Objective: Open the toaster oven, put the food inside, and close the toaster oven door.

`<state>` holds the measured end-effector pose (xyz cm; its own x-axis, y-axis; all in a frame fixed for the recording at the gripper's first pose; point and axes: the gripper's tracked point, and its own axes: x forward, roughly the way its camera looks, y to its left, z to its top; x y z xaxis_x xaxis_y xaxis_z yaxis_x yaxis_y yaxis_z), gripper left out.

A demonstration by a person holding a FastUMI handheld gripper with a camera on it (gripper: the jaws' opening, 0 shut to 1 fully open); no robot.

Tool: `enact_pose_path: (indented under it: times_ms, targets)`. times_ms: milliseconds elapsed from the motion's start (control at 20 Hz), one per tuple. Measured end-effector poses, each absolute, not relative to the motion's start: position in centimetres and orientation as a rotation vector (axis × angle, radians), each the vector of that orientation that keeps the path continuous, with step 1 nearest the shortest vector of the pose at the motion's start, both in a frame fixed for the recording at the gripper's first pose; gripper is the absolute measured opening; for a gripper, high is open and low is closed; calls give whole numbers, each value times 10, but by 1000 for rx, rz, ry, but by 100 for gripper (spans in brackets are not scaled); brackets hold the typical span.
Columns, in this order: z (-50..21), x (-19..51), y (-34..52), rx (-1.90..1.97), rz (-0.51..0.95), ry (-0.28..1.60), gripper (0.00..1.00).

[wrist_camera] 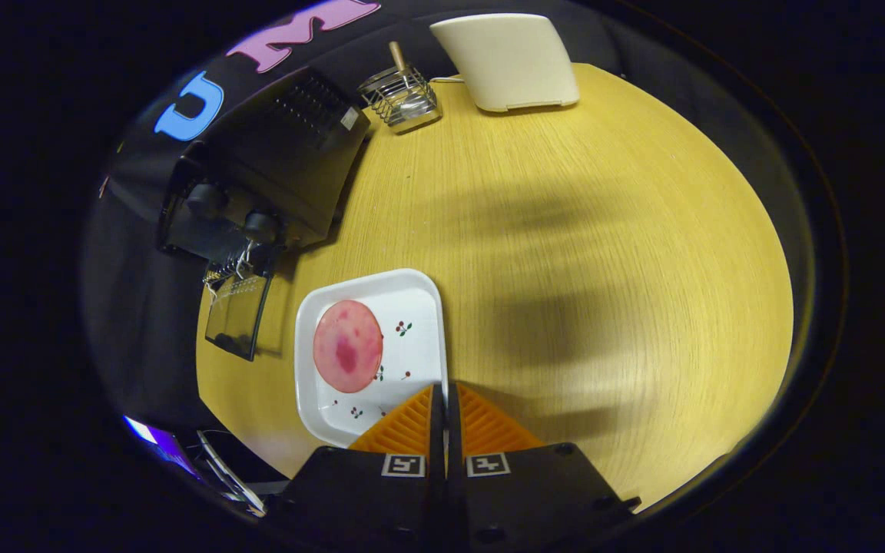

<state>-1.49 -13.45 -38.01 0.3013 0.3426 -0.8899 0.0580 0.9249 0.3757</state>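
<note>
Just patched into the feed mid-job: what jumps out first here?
The pink round slice of food on the white square plate, just ahead of the gripper, whose orange jaws are shut on nothing at the plate's near edge. Beyond the plate, the black toaster oven stands with its glass door dropped open.

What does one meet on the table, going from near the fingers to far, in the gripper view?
Closed fingers → white plate with the pink slice of food → black toaster oven, its door open → wire basket → cream appliance.
</note>
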Motion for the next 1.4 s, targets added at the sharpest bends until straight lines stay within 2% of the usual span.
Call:
enact_pose_path:
  times_ms: [650,1400]
  targets:
    - [-348,-33,-139,681,140,1259,5]
    - [-274,-72,-124,902,32,1091,5]
